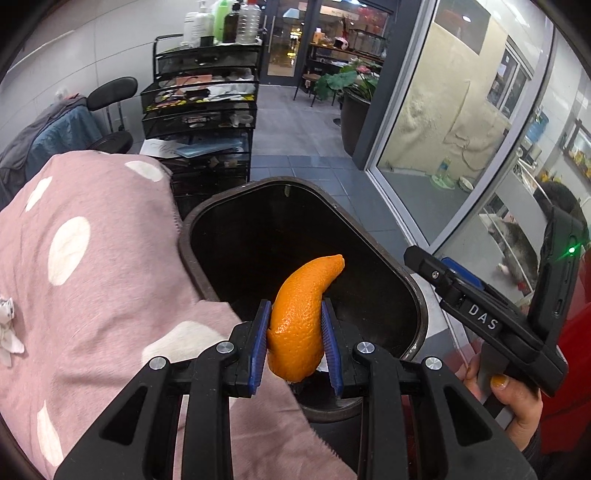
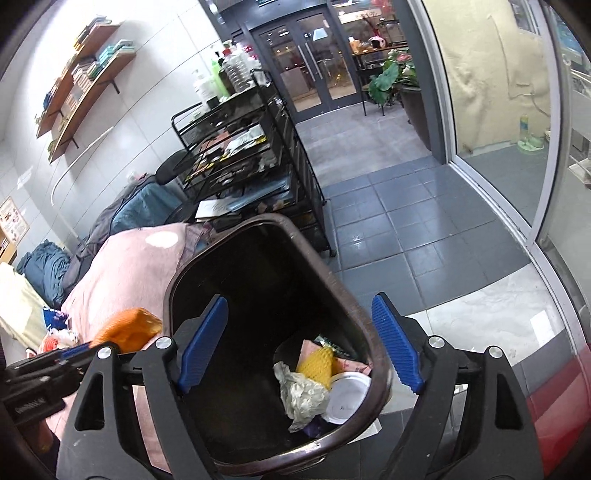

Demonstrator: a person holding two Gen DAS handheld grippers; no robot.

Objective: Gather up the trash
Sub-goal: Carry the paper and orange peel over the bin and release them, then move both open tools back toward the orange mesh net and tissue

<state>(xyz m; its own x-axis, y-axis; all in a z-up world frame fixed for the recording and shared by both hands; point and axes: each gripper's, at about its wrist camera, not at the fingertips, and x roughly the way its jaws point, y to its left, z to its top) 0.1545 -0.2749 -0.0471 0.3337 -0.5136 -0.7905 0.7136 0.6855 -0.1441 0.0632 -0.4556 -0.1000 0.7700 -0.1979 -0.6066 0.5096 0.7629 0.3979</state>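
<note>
Orange peel (image 1: 301, 317) in left gripper (image 1: 295, 332) above bin (image 1: 207, 214).

A pink blanket (image 1: 92, 266) with white dots is lying on the left. Beyond it a black mesh cart (image 1: 201, 110) is standing, carrying bottles (image 1: 221, 22) on top and clutter in its trays. A potted plant (image 1: 354, 92) is sitting far right beside glass doors (image 2: 325, 62). Wall shelves (image 2: 81, 74) are holding books on the far left. Grey tiles (image 2: 399, 221) are covering the floor.
</note>
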